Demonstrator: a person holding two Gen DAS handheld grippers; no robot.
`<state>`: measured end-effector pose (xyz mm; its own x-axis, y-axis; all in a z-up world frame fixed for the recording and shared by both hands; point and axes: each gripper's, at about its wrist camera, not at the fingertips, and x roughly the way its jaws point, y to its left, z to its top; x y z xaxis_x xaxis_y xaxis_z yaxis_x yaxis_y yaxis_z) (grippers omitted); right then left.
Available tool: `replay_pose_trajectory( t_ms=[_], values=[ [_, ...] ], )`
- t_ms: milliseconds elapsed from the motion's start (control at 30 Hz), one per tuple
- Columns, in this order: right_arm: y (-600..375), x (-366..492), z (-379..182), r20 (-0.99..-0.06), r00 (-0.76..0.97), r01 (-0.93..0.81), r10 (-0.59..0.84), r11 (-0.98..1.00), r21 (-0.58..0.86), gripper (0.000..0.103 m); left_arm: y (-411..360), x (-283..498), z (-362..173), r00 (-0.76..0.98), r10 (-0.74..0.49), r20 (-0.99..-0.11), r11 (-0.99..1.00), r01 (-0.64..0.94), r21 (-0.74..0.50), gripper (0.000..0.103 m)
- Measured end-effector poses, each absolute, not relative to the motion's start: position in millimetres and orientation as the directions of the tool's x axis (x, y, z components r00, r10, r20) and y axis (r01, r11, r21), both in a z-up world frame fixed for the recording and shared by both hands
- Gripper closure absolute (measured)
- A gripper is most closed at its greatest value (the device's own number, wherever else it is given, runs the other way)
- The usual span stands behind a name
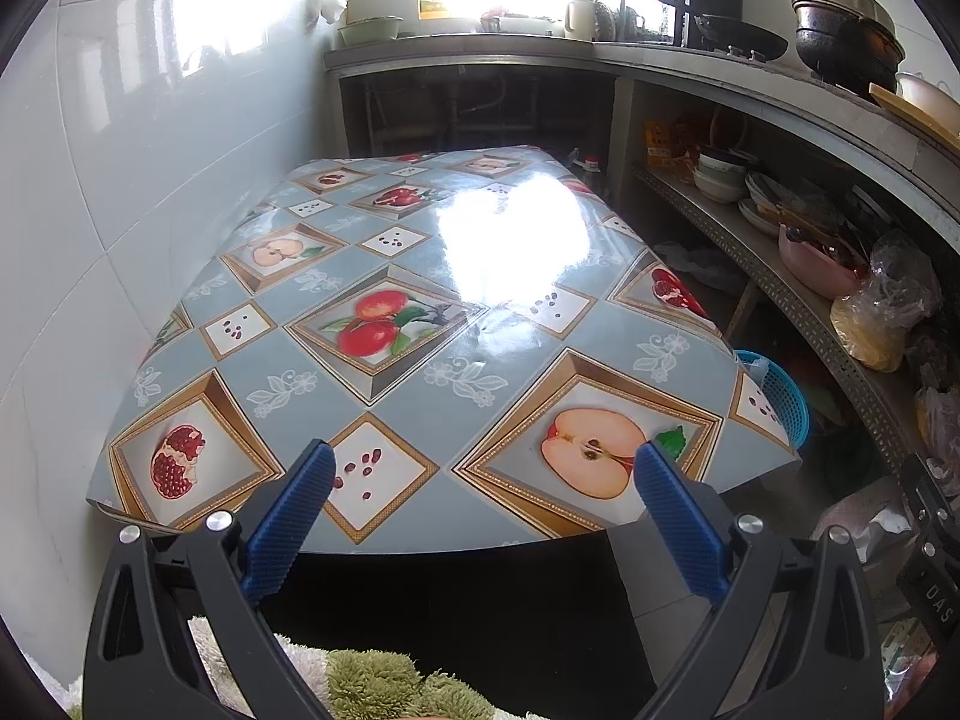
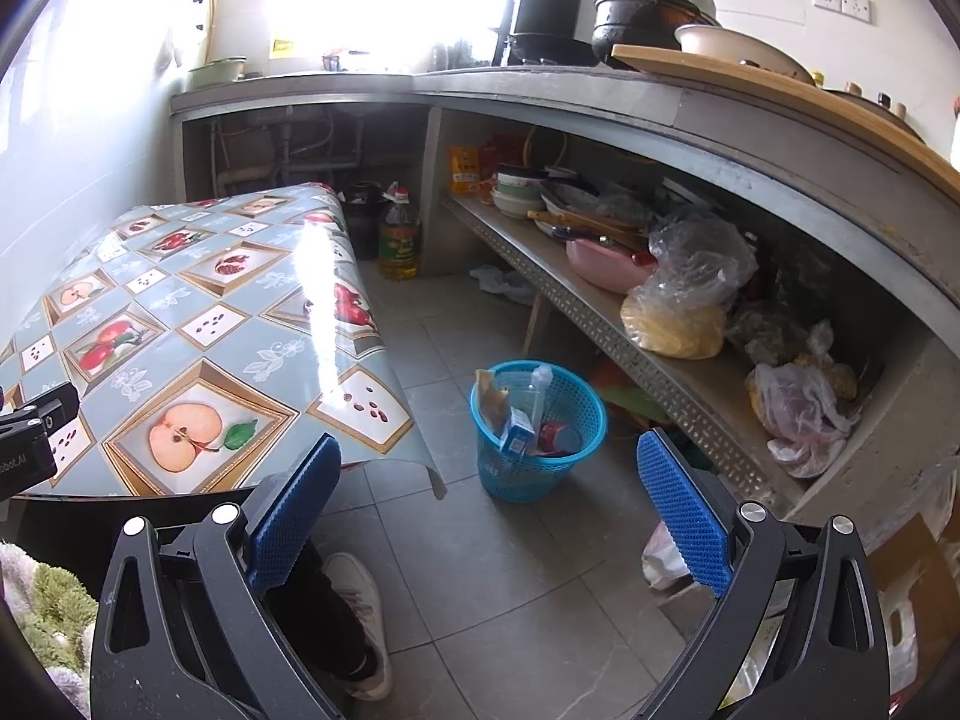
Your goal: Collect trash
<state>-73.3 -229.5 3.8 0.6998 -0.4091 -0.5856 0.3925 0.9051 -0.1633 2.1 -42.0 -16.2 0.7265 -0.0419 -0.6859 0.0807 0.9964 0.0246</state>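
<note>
A blue mesh waste basket (image 2: 575, 405) stands on the tiled floor to the right of the table and holds several pieces of trash: a brown wrapper, a clear bottle, a blue carton and a red can. Only its rim (image 1: 780, 390) shows past the table's right edge in the left wrist view. My left gripper (image 1: 485, 459) is open above the near edge of the table (image 1: 420, 300), nothing between its blue pads. My right gripper (image 2: 489, 453) is open above the floor, in front of the basket, holding nothing. No loose item lies on the fruit-patterned cloth.
A low metal shelf (image 2: 600, 324) along the right carries bowls, a pink tub and plastic bags. An oil bottle (image 2: 399, 237) stands on the floor past the table. A person's white shoe (image 2: 360, 618) is below my right gripper. A white tiled wall (image 1: 90, 210) borders the table's left.
</note>
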Motion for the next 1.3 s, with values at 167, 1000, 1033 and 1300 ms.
replay_pose_trajectory(
  t_ms=[167, 1000, 1033, 1300],
  values=[
    [-230.1, -72.6, 4.4, -0.584, 0.702, 0.391, -0.409, 0.906, -0.164, 0.008, -41.9, 2.0, -16.0, 0.725, -0.042, -0.687, 0.996, 0.081, 0.025, 0.005],
    [-229.5, -70.6, 8.0, -0.579, 0.705, 0.388, -0.41, 0.906, -0.169, 0.008, -43.3, 2.9, -15.1, 0.724, -0.045, -0.688, 0.996, 0.084, 0.023, 0.005],
    [-229.4, -70.7, 8.0, -0.579, 0.705, 0.388, -0.41, 0.906, -0.169, 0.008, -43.7, 2.8, -15.0, 0.724, -0.045, -0.688, 0.996, 0.085, 0.024, 0.005],
    [-229.6, -70.5, 8.1, -0.578, 0.705, 0.388, -0.41, 0.906, -0.169, 0.008, -45.0, 1.8, -14.6, 0.723, -0.048, -0.689, 0.996, 0.089, 0.024, 0.005]
  ],
)
